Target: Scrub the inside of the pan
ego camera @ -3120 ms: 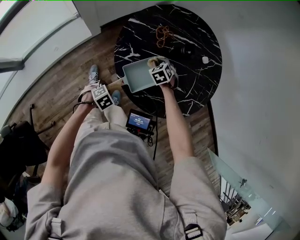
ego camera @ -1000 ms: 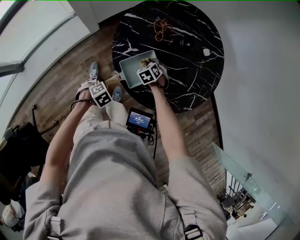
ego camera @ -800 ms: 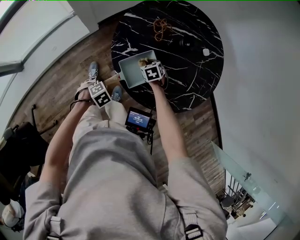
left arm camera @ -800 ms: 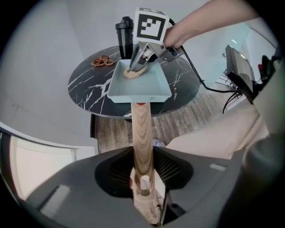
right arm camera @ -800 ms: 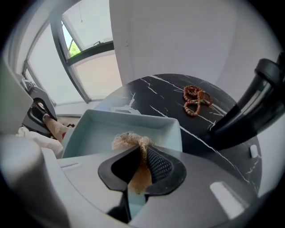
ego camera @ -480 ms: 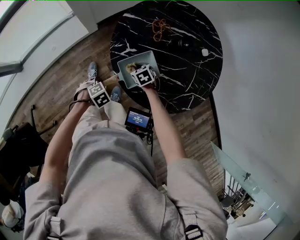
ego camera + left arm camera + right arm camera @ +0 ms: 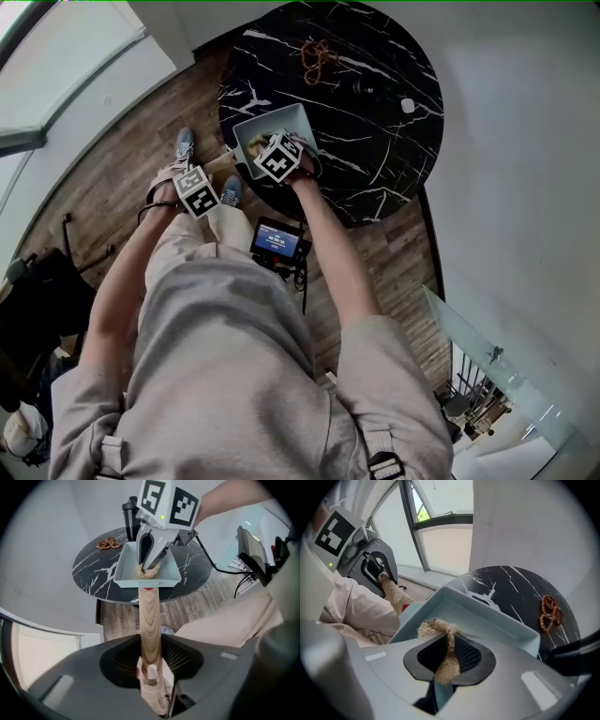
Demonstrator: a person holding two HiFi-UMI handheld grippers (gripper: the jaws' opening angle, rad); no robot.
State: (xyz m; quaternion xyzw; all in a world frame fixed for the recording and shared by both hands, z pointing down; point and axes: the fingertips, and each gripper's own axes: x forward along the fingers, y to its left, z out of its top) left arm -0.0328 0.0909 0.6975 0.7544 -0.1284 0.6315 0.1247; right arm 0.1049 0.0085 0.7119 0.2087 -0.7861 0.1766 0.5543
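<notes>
The person is wearing a loose grey short-sleeved top [image 7: 234, 375], with pale beige trousers [image 7: 214, 230] and grey trainers [image 7: 185, 147] showing beyond that top's hem. The left hand-held gripper [image 7: 151, 665] and right hand-held gripper [image 7: 447, 660] are showing matte grey shells, each carrying a white cube [image 7: 197, 191] with black square markers.
</notes>
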